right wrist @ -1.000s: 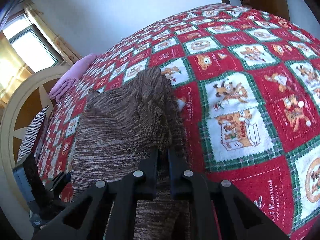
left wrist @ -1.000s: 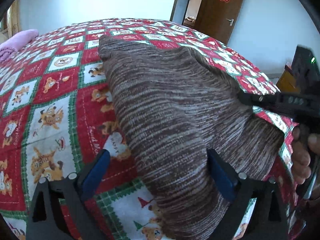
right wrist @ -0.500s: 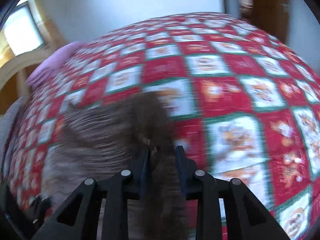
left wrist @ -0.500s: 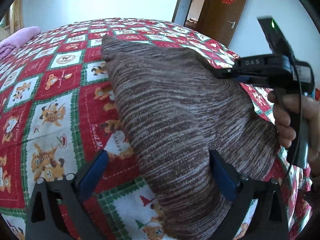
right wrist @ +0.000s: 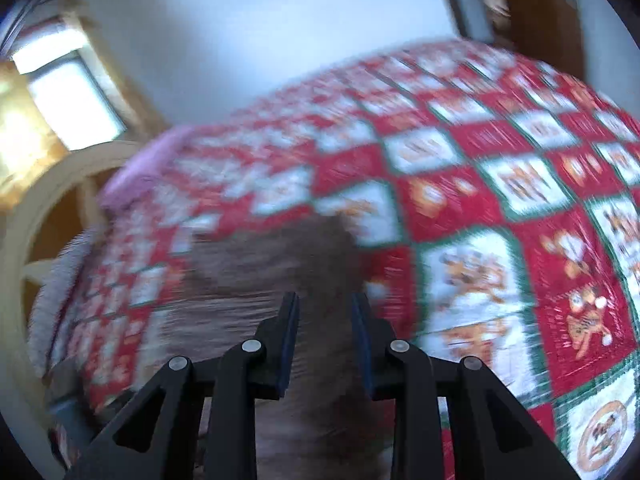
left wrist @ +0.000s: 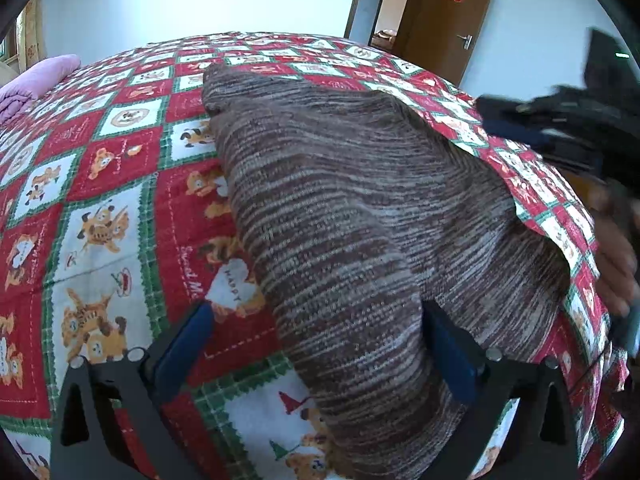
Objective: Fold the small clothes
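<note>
A brown striped knit garment (left wrist: pixel 344 208) lies folded lengthwise on the red, green and white bear-print quilt (left wrist: pixel 100 208). My left gripper (left wrist: pixel 316 320) is open, its blue pads on either side of the garment's near end, not closed on it. In the blurred right wrist view the garment (right wrist: pixel 280 264) lies ahead of and below my right gripper (right wrist: pixel 324 312), whose jaws are parted with nothing between them. The right gripper (left wrist: pixel 560 120) also shows in the left wrist view, held in a hand above the quilt's right edge.
A pink pillow (left wrist: pixel 36 80) lies at the quilt's far left. A brown door (left wrist: pixel 448 16) stands open beyond the bed. A cream curved headboard (right wrist: pixel 44 216) and a window (right wrist: pixel 76 96) are to the left in the right wrist view.
My right gripper has let go of the garment's edge, opened and pulled back to the right. The garment has settled flat. My left gripper has stayed put.
</note>
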Demonstrator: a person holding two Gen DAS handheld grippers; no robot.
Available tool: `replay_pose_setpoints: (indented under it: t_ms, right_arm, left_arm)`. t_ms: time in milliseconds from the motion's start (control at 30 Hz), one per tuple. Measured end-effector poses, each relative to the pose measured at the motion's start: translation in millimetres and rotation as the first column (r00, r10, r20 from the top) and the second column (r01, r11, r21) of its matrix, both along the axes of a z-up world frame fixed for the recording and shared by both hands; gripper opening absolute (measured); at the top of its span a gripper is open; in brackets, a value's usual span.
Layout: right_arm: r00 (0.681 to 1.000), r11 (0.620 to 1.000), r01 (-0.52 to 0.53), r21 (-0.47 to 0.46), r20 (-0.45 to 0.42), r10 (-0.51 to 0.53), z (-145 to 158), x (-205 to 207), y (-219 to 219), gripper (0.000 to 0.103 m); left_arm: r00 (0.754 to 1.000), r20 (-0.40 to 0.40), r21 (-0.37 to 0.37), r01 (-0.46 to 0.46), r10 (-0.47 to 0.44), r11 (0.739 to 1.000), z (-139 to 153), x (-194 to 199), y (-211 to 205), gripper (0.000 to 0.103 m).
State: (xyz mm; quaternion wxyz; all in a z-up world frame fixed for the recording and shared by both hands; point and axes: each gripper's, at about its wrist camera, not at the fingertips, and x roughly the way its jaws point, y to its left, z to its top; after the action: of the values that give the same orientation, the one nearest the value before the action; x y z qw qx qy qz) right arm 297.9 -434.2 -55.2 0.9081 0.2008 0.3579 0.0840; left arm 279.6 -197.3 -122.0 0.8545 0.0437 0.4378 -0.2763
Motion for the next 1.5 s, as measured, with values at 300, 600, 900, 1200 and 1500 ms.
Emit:
replay_pose_setpoints:
  t_ms: [300, 600, 900, 1200, 1500]
  right_arm:
    - [0.988, 0.998, -0.026, 0.05, -0.152, 0.033, -52, 11, -9, 0.028]
    - [0.991, 0.98, 0.057, 0.192, -0.127, -0.033, -59, 29, -54, 0.062]
    - [0.99, 0.983, 0.011, 0.181, -0.141, 0.015, -78, 67, -42, 0.047]
    - [0.993, 0.985, -0.039, 0.17, -0.102, 0.057, -69, 57, -28, 0.018]
    - [0.993, 0.974, -0.114, 0.196, -0.011, 0.118, -26, 23, 13, 0.016]
  left_arm:
    - [1.0, 0.003, 0.007, 0.0, 0.0, 1.0, 0, -1, -1, 0.103]
    - [1.0, -0.005, 0.006, 0.008, -0.008, 1.0, -1, 1, -5, 0.103]
    - [1.0, -0.019, -0.022, 0.019, -0.02, 1.0, 0, 5, -4, 0.103]
    - [0.997, 0.017, -0.028, 0.08, -0.079, 0.996, 11, -12, -12, 0.046]
    - [0.996, 0.073, -0.008, 0.047, -0.047, 0.999, 43, -52, 13, 0.035]
